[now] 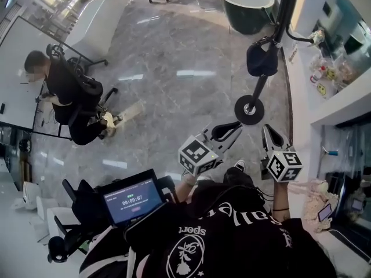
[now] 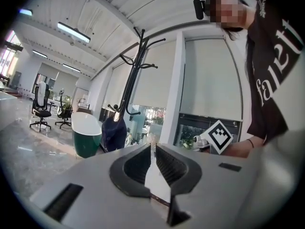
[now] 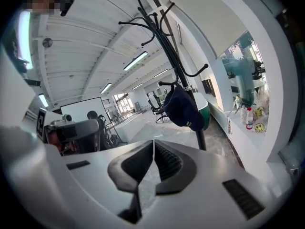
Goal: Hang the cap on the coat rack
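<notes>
The dark navy cap (image 1: pixel 262 59) hangs on a low hook of the black coat rack (image 1: pixel 282 16), whose round base (image 1: pixel 249 109) stands on the marble floor. In the right gripper view the cap (image 3: pixel 183 109) hangs on the rack (image 3: pixel 162 37) ahead of my right gripper (image 3: pixel 153 143), which is shut with nothing between its jaws. My left gripper (image 2: pixel 153 147) is shut and empty too, with the rack (image 2: pixel 131 75) and cap (image 2: pixel 114 132) farther off to its left. In the head view both the left gripper (image 1: pixel 235 127) and the right gripper (image 1: pixel 267 131) are held in front of the person, short of the base.
A green tub (image 1: pixel 246 7) stands behind the rack. A white counter (image 1: pixel 333 97) with bottles runs along the right. A seated person (image 1: pixel 69 91) is far left on an office chair. A screen (image 1: pixel 132 200) sits at the lower left.
</notes>
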### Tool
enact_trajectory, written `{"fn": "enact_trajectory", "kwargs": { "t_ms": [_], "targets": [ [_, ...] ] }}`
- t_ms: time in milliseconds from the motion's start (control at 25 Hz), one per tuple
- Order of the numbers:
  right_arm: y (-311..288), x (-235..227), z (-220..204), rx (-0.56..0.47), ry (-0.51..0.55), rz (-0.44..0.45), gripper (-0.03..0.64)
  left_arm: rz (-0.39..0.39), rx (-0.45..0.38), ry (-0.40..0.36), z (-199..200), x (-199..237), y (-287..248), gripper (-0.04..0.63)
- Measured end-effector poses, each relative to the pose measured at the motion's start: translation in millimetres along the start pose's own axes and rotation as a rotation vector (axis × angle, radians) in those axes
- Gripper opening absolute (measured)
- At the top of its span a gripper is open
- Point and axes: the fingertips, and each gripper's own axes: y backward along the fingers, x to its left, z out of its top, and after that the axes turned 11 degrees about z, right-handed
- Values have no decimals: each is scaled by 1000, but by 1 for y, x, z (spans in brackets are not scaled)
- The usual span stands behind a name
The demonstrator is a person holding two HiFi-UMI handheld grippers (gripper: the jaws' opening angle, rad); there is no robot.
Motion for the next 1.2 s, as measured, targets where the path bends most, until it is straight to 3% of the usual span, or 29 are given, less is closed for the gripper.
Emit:
{"fn": "enact_trajectory", "kwargs": {
  "t_ms": [320,600,880,1200],
  "targets": [
    [-7,129,-61,-14,-56,-5,25,17,-30,0,-32,20,140,18],
    [14,235,-117,12,-85,-38,25,-16,-20,91,-55,16,243,18],
    [53,262,-124,-16,-58,-103,25,-79,-60,91,-53,-13,273,18],
    [104,270,-134,-50,-47,-120,25,-118,-90,70,-51,-65,274,18]
  ]
}}
